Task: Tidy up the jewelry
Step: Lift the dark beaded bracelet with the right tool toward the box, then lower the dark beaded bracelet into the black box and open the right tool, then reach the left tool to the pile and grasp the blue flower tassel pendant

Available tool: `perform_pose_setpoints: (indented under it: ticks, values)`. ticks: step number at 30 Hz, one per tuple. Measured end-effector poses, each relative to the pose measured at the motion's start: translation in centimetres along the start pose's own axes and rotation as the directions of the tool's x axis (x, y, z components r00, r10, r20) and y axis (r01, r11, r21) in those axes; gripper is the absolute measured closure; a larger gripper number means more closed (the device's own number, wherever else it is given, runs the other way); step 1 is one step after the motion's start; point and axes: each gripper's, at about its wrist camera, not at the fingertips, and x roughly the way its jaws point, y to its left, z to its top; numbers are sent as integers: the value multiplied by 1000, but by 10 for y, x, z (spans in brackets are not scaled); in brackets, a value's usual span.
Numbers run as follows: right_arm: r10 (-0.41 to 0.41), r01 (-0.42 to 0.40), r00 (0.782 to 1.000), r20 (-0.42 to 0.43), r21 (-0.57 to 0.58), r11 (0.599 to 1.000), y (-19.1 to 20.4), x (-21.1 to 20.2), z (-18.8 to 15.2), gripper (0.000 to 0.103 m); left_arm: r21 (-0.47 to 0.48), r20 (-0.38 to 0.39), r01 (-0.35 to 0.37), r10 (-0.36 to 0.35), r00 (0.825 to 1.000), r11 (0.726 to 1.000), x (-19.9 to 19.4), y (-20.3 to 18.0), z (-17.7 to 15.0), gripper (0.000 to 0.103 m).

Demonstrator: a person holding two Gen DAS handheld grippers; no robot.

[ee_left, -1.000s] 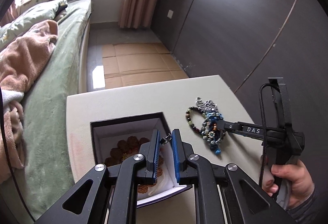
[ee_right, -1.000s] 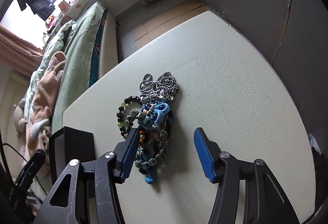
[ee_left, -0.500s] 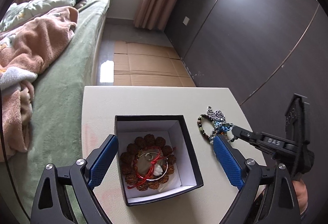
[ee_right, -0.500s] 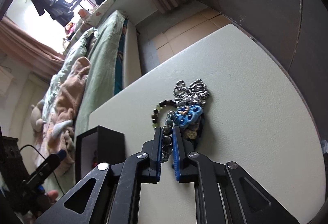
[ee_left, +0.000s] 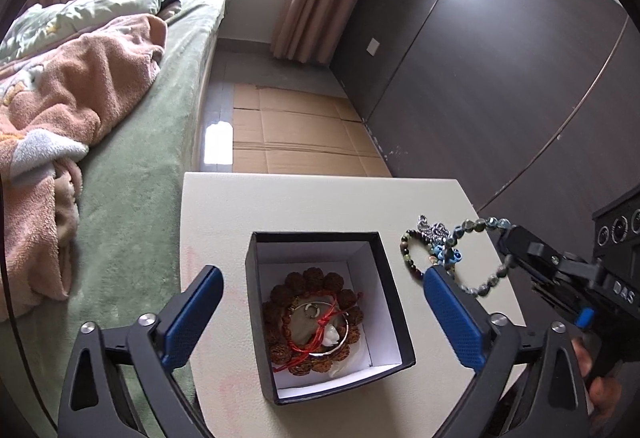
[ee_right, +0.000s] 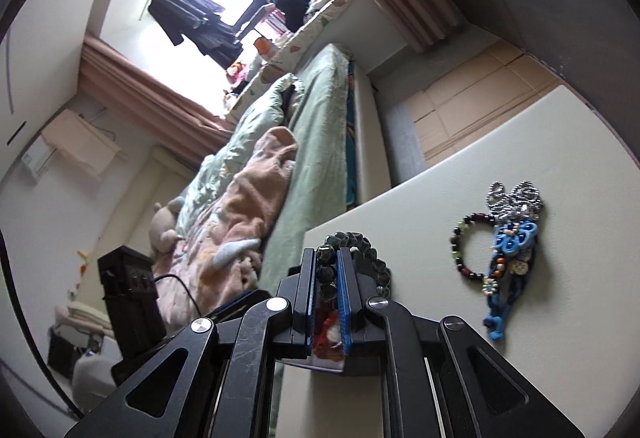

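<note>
Bed (ee_left: 132,197): green cover with a pink blanket, filling the 9 o'clock side of the left wrist view.
Table (ee_left: 320,197): pale top, bearing the box and the loose jewelry.
Left gripper (ee_left: 320,314): tilted down over the table, jaws spread wide and opening further, nothing between the pads; a second ago they were pinched nearly together over the box.
Right gripper (ee_right: 325,286): clenched on the grey-green bead bracelet (ee_right: 360,250), angled shallowly downward; a second ago its jaws straddled the pile on the table, unclosed.
Hand (ee_left: 600,386): at 4 o'clock in the left wrist view, gripping the right tool's handle.
Black box (ee_left: 332,378): open, white-lined, between the left fingers, holding brown seed beads (ee_left: 312,314), a red cord and a metal ring.
Bead bracelet, place: lifted clear of the table, hanging as a loop from the right tips at 3 o'clock of the box.
Remaining pile (ee_right: 508,238): dark bead bracelet, silver chain and blue ornament, on the table at 2 o'clock of the box.
Left view only: the box's contents and the bracelet's whole loop.
Right view only: the window and the pads pressing on the beads.
</note>
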Motion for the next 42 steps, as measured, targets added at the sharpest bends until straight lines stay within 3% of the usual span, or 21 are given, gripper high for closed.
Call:
perform_pose_setpoints:
  ticks: [7,12,16,18,20,22,32,38,39,41,42]
  values:
    - [40,-42,998,-42,-57,997,23,18,-10,92,-49,25,-21,22,999,999,-7,19,8,1]
    - [1,-6,997,-81,-70,998,26,38,-17,92,-79,32,-23,25,999,997,-11,32,10,1]
    - [-82,72,988,-128,-79,994,25,54,-21,90,-85,27,-23,25,999,996,-11,33,9,1]
    - [-63,54,986,-155,-63,997,22,56,-21,79,-86,23,-21,23,999,996,-11,33,9,1]
    - [-74,65,988,-135,-71,995,23,51,-21,50,-88,22,-18,20,1000,996,-12,32,9,1]
    - [-94,85,990,-106,-88,993,24,43,-20,42,-88,24,-18,21,1000,996,-12,31,8,1]
    - [-156,156,987,-39,14,988,-12,0,-1,42,-69,29,-17,19,999,997,-11,18,5,1]
    - [-230,231,973,-19,76,970,-38,-25,7,41,10,24,2,-3,1000,1000,-2,-11,0,1]
    - [-251,251,968,-18,88,964,-42,-28,8,39,26,26,5,-6,1000,1000,-2,-16,0,1]
    - [-283,283,959,-12,116,952,-49,-33,9,24,58,32,10,-12,999,998,1,-28,-2,1]
    - [-294,292,956,-10,135,947,-54,-35,9,23,73,34,13,-15,999,997,2,-33,-3,1]
